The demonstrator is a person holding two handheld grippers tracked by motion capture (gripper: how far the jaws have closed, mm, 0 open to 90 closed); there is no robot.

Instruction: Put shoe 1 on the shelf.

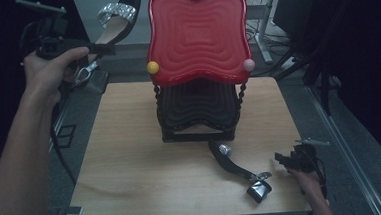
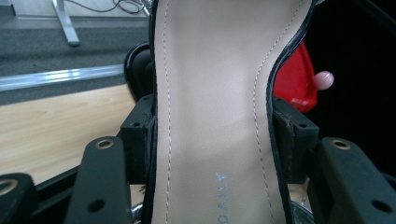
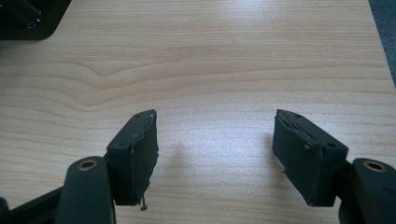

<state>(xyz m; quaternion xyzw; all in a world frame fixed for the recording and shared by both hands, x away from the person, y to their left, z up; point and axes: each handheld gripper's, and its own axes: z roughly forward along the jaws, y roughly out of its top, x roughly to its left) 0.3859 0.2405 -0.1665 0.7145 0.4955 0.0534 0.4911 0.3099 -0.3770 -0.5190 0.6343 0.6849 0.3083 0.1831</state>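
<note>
High view, near edge first: the right gripper [image 1: 296, 160] is held low at the bench's [image 1: 131, 161] right front corner, and in the right gripper view its jaws stand wide apart over bare wood with nothing between them, so it is judged to be parked out of the way or kept ready. Just beside it a black sandal [image 1: 240, 168] lies on the bench, its heel toward the front edge and its toe toward the rack [image 1: 199, 112], as if waiting its turn. Behind it the two-tier rack stands mid-bench, a red tray [image 1: 198, 34] on top and a black one below, both bare. Farthest off, at the left and above the bench's far left corner, the left gripper [image 1: 102, 49] is raised. Its jaws are closed across the waist of a second sandal [image 2: 215, 93], pressing on the sole's two edges, a grip that is judged to keep the shoe level for carrying toward the rack.
</note>
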